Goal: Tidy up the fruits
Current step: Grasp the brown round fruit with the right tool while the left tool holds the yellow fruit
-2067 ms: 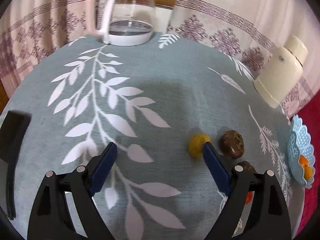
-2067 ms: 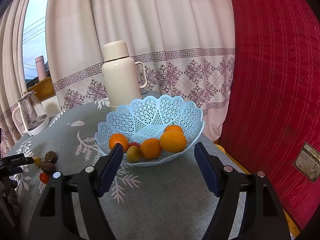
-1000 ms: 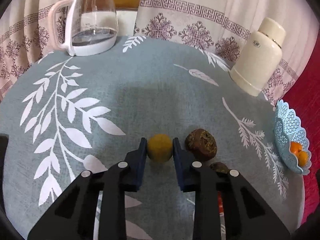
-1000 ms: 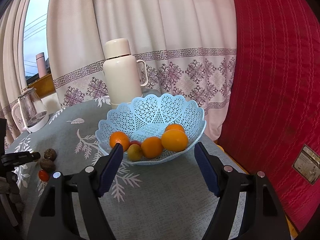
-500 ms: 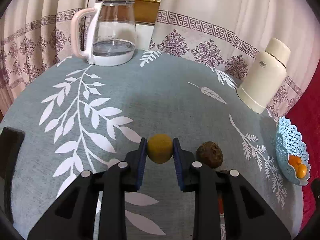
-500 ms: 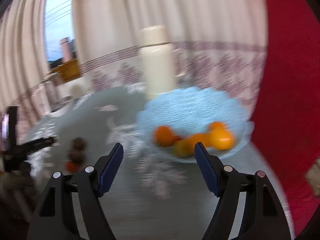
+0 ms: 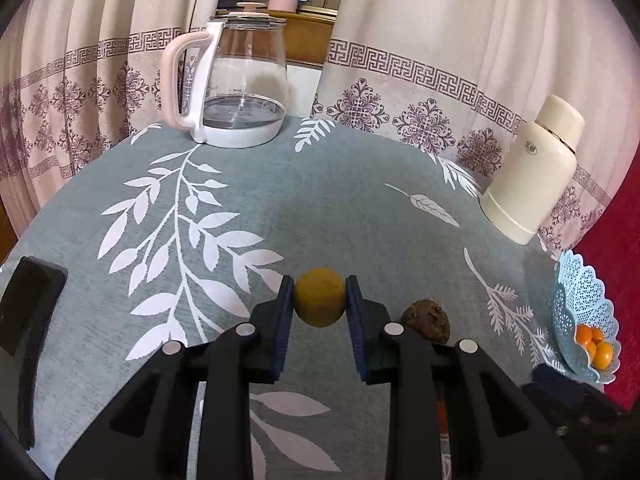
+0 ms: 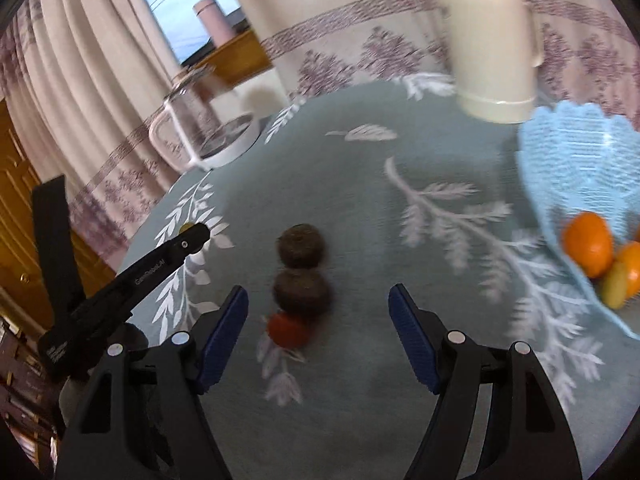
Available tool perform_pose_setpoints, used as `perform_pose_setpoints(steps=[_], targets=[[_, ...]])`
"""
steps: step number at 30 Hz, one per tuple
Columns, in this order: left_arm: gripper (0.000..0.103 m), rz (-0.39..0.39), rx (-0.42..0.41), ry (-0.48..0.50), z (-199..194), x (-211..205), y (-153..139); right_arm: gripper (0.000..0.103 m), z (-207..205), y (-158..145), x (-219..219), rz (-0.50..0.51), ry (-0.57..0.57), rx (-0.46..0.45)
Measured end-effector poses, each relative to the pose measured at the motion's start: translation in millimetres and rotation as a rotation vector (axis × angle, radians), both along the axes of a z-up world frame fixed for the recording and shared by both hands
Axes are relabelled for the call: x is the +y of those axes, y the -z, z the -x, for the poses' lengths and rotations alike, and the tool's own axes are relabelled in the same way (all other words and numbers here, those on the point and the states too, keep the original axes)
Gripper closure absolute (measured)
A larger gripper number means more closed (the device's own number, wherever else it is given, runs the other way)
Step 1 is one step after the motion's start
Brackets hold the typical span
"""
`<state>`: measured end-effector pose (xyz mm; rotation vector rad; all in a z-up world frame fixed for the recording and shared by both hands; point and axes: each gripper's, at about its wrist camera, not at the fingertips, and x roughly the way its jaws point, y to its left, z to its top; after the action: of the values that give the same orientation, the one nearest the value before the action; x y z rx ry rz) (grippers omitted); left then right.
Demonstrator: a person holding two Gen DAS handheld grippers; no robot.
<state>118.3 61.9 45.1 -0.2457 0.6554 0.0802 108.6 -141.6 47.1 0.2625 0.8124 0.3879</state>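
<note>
Because the little yellow fruit [image 7: 319,297] is round and looks light and a bit soft, the left tongs [image 7: 319,300] pinch it across its fat middle, one blue pad on each side, and seem to hold it just above the cloth. Squeezing harder would probably bruise it; a loose hold might let it roll out. These tongs point forward and down, and the blue basket [image 7: 570,292] with oranges sits far off to their right. The right tongs [image 8: 318,330] are spread wide, holding nothing. They tilt down over a red fruit [image 8: 289,330] and two brown fruits [image 8: 302,267], which sit between and just past the tips.
</note>
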Motion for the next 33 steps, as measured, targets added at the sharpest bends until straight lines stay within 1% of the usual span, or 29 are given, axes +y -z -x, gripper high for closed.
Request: perform_pose_setpoints(steps=[4, 10, 18, 20, 22, 25, 29, 33], targets=[[0.076, 0.014, 0.0, -0.009, 0, 3, -1, 0.042, -11, 6, 22, 0.029, -0.031, 0.014], [0.076, 0.032, -0.001, -0.017, 0, 7, -1, 0.049, -22, 13, 34, 0.074, -0.034, 0.03], [0.076, 0.04, -0.002, -0.013, 1, 8, -2, 0.052, -33, 27, 39, 0.11, -0.018, 0.068], [0.076, 0.041, -0.002, -0.011, 1, 7, -2, 0.053, -33, 28, 39, 0.111, -0.015, 0.065], [0.076, 0.041, -0.002, -0.01, 1, 7, -2, 0.057, -34, 28, 40, 0.113, -0.012, 0.063], [0.076, 0.042, -0.003, -0.009, 1, 7, -2, 0.061, -34, 28, 41, 0.114, -0.016, 0.064], [0.076, 0.042, 0.0, -0.005, 1, 6, -2, 0.061, -30, 27, 45, 0.143, -0.02, 0.043], [0.076, 0.04, -0.001, 0.002, 1, 4, -2, 0.061, -25, 23, 43, 0.145, -0.012, 0.024]])
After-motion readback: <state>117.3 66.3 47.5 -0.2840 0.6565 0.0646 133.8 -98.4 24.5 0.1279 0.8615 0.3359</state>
